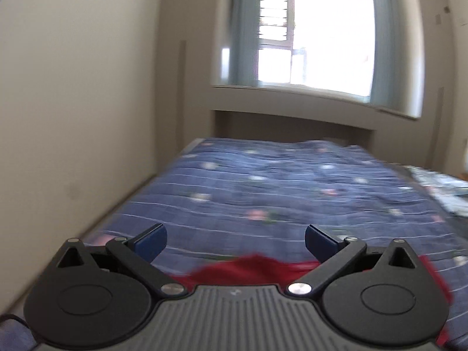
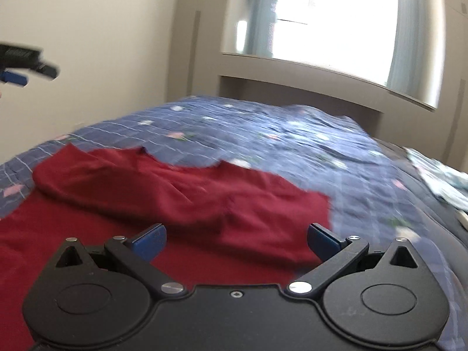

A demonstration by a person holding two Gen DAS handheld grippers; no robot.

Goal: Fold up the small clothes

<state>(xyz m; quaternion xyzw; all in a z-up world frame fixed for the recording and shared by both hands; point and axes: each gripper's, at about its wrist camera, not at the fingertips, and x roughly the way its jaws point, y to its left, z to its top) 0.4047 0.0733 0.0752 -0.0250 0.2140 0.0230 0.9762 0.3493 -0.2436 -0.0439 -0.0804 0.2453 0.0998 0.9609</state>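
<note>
- Garment [image 2: 175,193], red: lying on bed [image 2: 263,128], one fold laid over.
- Left gripper [image 1: 235,244], right gripper [image 2: 236,242]: jaws wide apart, empty.
- Next: likely regrasp an edge for a second fold.

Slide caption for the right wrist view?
Right gripper open above a partly folded red garment on the blue quilt.

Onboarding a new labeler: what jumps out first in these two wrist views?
The dark red garment, partly folded over itself on the blue checked bedspread, fills the lower left of the right wrist view. Next comes the bright window beyond the far end of the bed. Both the right gripper and the left gripper stand wide open above the cloth, holding nothing.
</note>
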